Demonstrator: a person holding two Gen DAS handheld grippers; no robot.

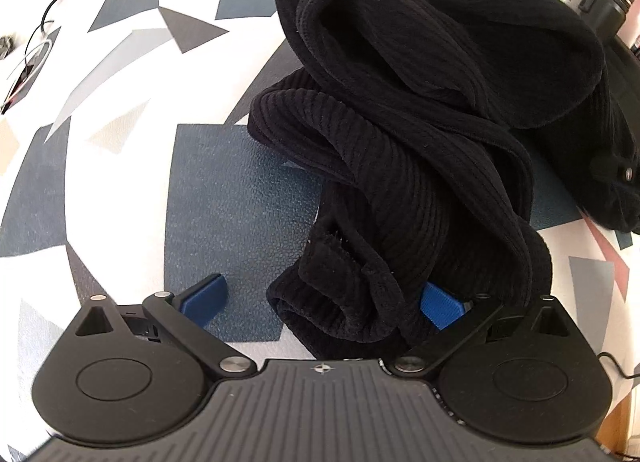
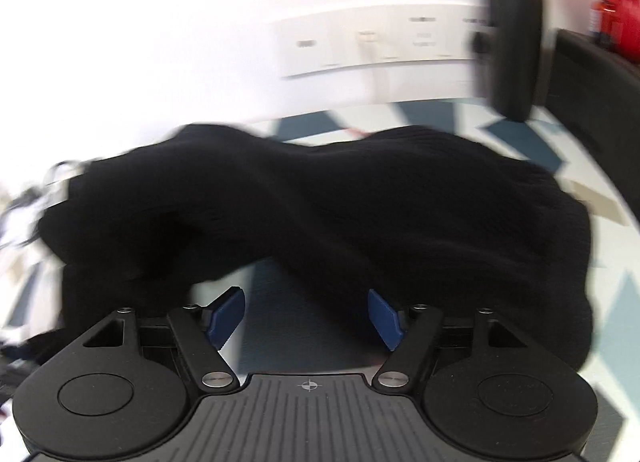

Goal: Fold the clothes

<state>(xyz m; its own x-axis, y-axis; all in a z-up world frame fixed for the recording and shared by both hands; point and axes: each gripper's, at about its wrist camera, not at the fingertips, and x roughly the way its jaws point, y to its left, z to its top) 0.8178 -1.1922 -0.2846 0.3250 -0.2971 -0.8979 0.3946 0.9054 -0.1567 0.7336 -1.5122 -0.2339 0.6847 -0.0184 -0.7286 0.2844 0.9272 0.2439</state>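
Observation:
A black ribbed garment [image 1: 420, 110] lies crumpled on the patterned table cover [image 1: 120, 190]. One thick folded end of it reaches down between the blue fingers of my left gripper [image 1: 322, 302]. That end rests against the right pad [image 1: 442, 306] and stays clear of the left one, so the gripper is open. In the blurred right wrist view the same garment [image 2: 320, 214] stretches across the middle as a dark heap. My right gripper [image 2: 306, 316] is open just under its near edge, with only bare table cover between the pads.
A black bottle [image 2: 514, 34] stands at the back right by a white wall with a socket panel [image 2: 380, 42]. Red items [image 2: 616, 2] sit beyond it. Cables [image 1: 36, 46] lie at the table's far left. A black cylindrical object [image 1: 608, 2] is behind the garment.

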